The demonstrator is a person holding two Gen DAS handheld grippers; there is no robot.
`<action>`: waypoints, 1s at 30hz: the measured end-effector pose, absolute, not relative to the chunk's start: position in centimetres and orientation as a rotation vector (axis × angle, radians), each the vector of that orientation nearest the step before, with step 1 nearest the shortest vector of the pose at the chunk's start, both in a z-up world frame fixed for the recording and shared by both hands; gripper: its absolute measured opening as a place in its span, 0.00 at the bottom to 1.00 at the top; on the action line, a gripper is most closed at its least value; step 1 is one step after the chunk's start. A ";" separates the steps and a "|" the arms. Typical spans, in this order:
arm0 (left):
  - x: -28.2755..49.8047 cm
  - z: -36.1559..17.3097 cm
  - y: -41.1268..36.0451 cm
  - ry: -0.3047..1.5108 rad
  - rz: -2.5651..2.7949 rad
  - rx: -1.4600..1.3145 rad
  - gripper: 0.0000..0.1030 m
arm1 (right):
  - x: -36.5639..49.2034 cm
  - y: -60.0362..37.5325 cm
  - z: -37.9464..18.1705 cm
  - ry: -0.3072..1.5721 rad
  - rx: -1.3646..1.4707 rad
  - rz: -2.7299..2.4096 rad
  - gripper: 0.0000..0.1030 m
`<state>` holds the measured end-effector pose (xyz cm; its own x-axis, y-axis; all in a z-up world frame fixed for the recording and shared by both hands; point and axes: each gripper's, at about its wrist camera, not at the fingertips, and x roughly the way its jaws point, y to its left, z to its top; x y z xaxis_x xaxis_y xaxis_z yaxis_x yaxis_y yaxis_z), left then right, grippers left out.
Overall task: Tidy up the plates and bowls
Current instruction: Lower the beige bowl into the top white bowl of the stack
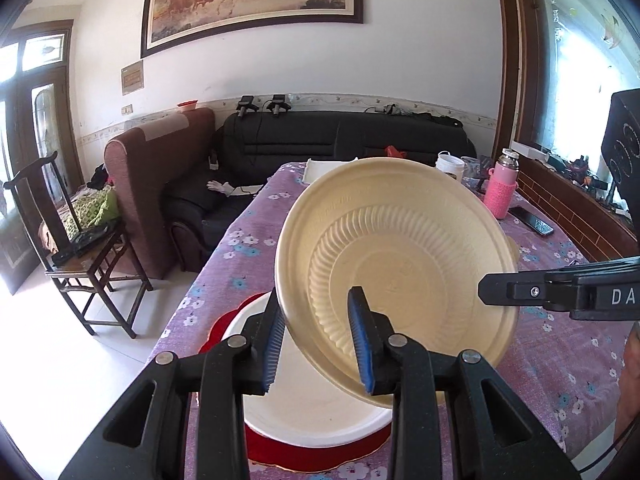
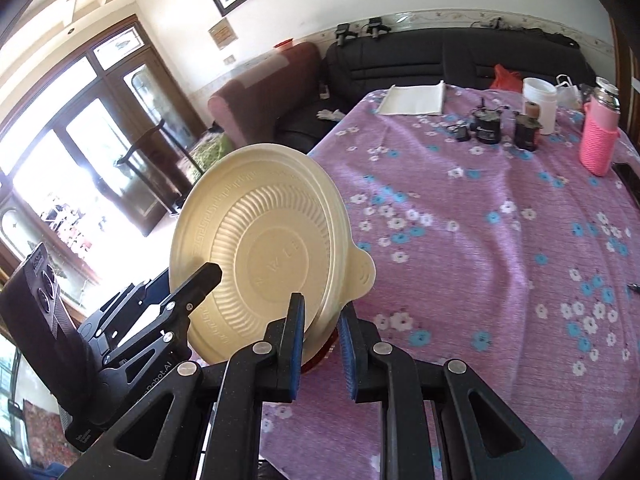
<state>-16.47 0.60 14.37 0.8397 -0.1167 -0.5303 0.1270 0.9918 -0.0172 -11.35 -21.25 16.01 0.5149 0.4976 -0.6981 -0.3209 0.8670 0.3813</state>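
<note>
Purple floral cloth (image 1: 248, 236) covers the table, which we log as the largest item in view. On its near left part lies a white plate (image 1: 316, 412), stacked on a red plate (image 1: 320, 454) whose rim shows around it.

Above these plates we find a cream bowl (image 1: 400, 264), held off the table and tilted steeply, nearly on edge. The left wrist view shows its ribbed inside; the right wrist view shows its ribbed underside and a small tab on the rim.

We note the left gripper (image 1: 318, 346) pinching the bowl's lower rim: one blue pad lies inside the bowl, the other against the outside wall. The right gripper (image 2: 322, 350) straddles the opposite rim. Its fingers are apart, the rim between them. We cannot tell whether either pad touches it, so we cannot tell whether this grip is made.

At the far right of the table stand a pink bottle (image 2: 598, 136) and a white tub (image 2: 540, 104). A phone (image 1: 532, 220) lies near the right edge.
</note>
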 end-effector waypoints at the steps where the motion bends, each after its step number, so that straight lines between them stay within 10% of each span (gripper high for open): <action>1: -16.5 14.3 0.9 0.562 -0.122 0.016 0.28 | -11.2 -20.8 15.9 0.911 0.213 0.505 0.19; 30: -15.2 10.6 5.1 0.685 -0.065 -0.054 0.28 | -8.7 -16.0 11.2 1.091 0.206 0.565 0.21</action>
